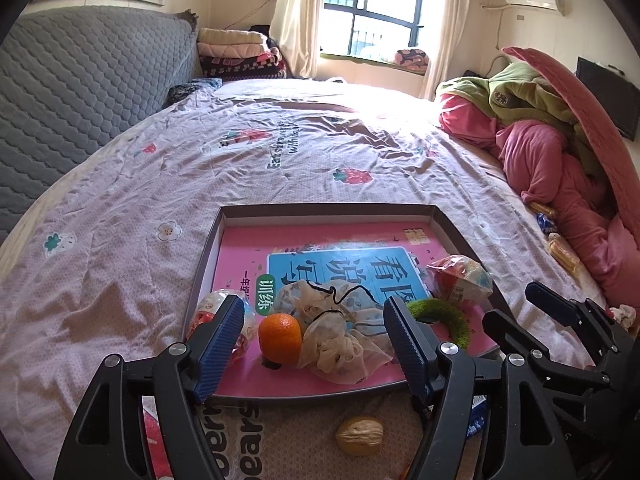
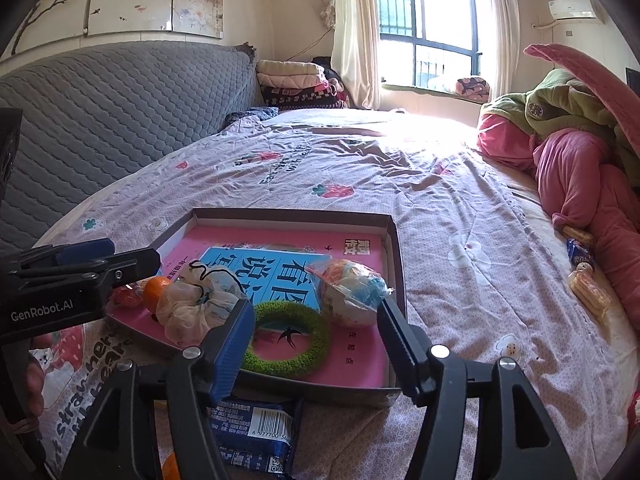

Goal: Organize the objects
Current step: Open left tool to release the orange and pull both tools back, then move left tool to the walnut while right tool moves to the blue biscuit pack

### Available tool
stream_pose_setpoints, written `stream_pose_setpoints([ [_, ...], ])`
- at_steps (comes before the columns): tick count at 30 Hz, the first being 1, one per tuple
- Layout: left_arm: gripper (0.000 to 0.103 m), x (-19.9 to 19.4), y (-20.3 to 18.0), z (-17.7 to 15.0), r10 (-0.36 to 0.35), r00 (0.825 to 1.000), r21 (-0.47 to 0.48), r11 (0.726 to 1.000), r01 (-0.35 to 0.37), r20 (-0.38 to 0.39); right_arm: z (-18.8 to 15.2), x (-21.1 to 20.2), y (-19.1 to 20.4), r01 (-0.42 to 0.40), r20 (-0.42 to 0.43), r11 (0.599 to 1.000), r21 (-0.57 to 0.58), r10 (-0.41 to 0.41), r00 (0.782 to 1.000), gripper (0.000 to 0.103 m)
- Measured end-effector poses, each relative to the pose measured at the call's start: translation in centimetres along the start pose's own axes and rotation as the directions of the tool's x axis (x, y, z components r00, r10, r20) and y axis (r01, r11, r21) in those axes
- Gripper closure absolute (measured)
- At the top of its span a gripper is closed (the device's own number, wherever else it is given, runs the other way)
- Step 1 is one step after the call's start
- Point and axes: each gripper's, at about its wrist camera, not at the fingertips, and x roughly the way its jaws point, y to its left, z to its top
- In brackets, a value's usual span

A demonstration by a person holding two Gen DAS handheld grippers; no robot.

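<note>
1. 2 grippers hover over the near end of a bed, both angled down toward a shallow cardboard tray that lies on the flowered bedspread.
2. The left gripper has its jaws spread wide with nothing between the pads; through the gap show an orange and a crumpled cloth pouch with a black drawstring.
3. The right gripper also stands open and grips nothing; a green fuzzy ring lies in the tray just ahead of its blue left pad.
4. Open bedspread runs beyond the tray's far wall toward the window, and also on its left side; a grey quilted headboard bounds that side.
5. On the right, a heap of pink and green bedding closes in, with small snack packets at its foot.
6. Inside the tray a pink book covers the floor. On it rest the orange, the pouch, the ring, 1 wrapped toy ball near the right wall, and another wrapped ball by the left wall.
7. Outside the tray's near edge lie a walnut and a blue snack packet with a barcode.
</note>
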Motion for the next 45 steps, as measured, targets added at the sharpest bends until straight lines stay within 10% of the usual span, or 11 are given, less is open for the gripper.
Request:
stream_pose_setpoints([
  [45, 0.029, -2.6, -0.7, -6.8, 0.015, 0.996, 0.078, 0.997, -0.008, -0.092, -4.5, -3.3, 3.4, -0.017, -0.068, 0.998, -0.064, 0.012, 0.998, 0.029],
])
